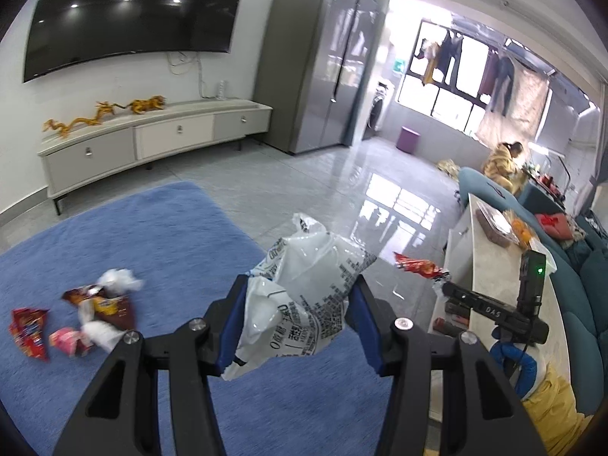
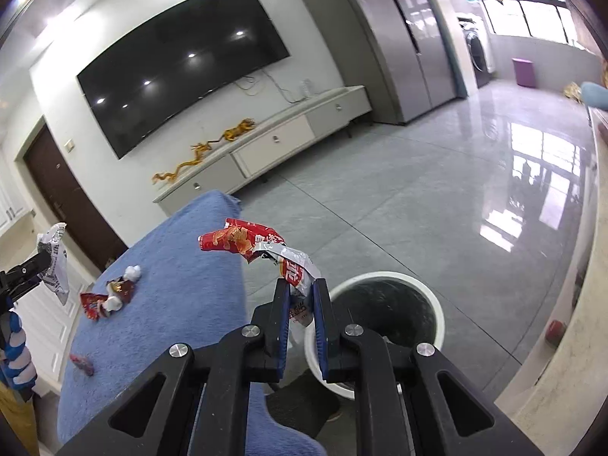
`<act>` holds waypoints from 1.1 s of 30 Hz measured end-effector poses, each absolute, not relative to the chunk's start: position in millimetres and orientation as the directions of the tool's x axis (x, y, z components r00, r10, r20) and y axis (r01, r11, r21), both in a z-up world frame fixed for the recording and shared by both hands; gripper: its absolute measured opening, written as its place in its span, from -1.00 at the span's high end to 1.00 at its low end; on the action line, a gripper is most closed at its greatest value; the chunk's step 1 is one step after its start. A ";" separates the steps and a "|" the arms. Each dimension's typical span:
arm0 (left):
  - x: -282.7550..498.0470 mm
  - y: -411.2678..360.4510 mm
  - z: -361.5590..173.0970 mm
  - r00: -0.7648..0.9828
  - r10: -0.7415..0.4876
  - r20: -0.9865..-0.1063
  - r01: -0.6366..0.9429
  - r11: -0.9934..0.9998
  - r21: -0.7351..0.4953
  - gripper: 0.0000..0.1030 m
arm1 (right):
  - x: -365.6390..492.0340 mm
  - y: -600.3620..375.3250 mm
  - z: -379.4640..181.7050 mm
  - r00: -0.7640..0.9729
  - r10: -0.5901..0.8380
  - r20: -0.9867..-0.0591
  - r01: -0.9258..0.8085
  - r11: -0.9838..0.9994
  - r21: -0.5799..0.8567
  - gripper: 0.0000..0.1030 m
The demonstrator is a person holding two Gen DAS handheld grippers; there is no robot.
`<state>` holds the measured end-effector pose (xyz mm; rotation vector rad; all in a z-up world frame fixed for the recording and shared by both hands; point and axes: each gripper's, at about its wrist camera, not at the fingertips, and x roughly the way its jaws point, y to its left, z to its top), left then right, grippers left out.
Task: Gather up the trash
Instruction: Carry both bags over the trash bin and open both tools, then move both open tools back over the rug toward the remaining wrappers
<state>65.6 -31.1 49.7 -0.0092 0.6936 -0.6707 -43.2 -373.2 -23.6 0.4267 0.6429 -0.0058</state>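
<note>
My left gripper [image 1: 298, 288] is shut on a crumpled white plastic bag [image 1: 304, 288] with black print, held above the blue rug [image 1: 152, 235]. My right gripper [image 2: 302, 285] is shut on a red and silver snack wrapper [image 2: 258, 247], right beside a white bin [image 2: 433, 304] with a dark inside. In the left wrist view the right gripper [image 1: 444, 283] shows at the right with the red wrapper [image 1: 416, 266]. In the right wrist view the left gripper [image 2: 40, 262] shows at the left edge with the white bag [image 2: 55, 266]. More wrappers [image 1: 95, 311] and white tissues [image 1: 117, 279] lie on the rug.
A low white TV cabinet [image 1: 159, 136] stands along the wall under a big TV [image 1: 133, 11], with a grey fridge [image 1: 319, 64] to its right. A pale table [image 1: 490, 266] and a teal sofa [image 1: 585, 304] stand at the right. A person [image 1: 505, 163] crouches by the window.
</note>
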 end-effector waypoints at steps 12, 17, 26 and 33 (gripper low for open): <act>105.3 -180.2 5.4 0.417 -0.586 -0.694 0.650 0.726 -0.222 0.02 | -32.4 -415.2 -59.9 0.752 0.046 -0.657 0.270 0.888 0.371 0.77; 124.3 -227.8 -23.1 0.368 -0.571 -0.733 0.649 0.723 -0.237 -0.02 | -13.6 -423.0 -78.8 0.715 0.033 -0.698 0.306 0.883 0.355 0.71; 149.9 -268.0 -62.3 0.289 -0.570 -0.770 0.626 0.721 -0.299 -0.19 | 10.2 -427.0 -107.4 0.674 0.043 -0.737 0.336 0.871 0.358 0.27; 141.7 -262.7 -60.8 0.319 -0.551 -0.771 0.620 0.737 -0.271 -0.19 | 3.2 -423.6 -102.1 0.674 0.023 -0.738 0.345 0.874 0.342 0.26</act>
